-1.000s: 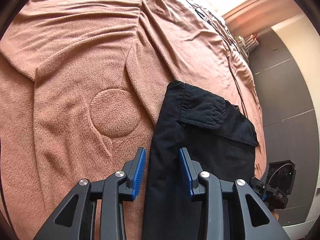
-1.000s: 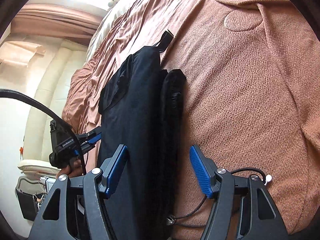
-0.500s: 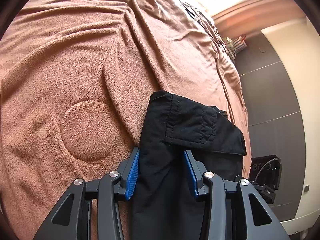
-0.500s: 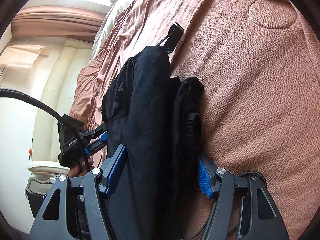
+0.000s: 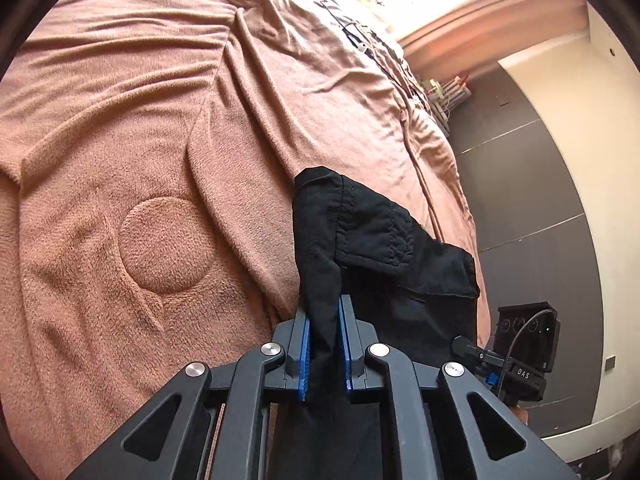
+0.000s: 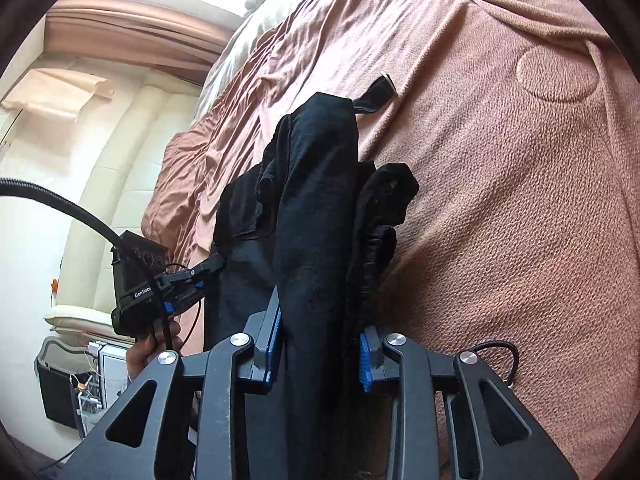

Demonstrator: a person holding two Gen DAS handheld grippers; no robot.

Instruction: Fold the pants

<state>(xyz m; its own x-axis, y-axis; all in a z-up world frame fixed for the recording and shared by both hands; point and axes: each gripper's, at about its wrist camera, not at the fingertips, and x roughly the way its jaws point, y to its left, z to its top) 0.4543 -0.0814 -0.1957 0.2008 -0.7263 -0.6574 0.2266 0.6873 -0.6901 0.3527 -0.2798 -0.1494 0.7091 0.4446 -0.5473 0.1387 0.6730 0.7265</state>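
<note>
Black pants (image 5: 380,248) lie folded lengthwise on a brown blanket (image 5: 160,120). My left gripper (image 5: 323,308) has its jaws closing, and the blue pads pinch a raised ridge of the pants' edge near the pocket flap. In the right wrist view the pants (image 6: 316,200) stand up in a thick fold between the fingers of my right gripper (image 6: 320,316). Its jaws are closing and both pads press the cloth. The left gripper (image 6: 200,272) shows at the far side of the pants, held by a hand (image 6: 148,352).
The blanket (image 6: 500,200) covers a bed and has an embossed circle (image 5: 168,244) left of the pants. The bed's edge drops to a dark floor (image 5: 520,200) on the right. A cream padded wall (image 6: 100,200) and a black bin (image 6: 56,396) stand beyond the bed.
Both grippers closed onto the pants. The left one pinched the edge and lifted it into a ridge. The right one squeezed the thick fold, which now bunches upward.
</note>
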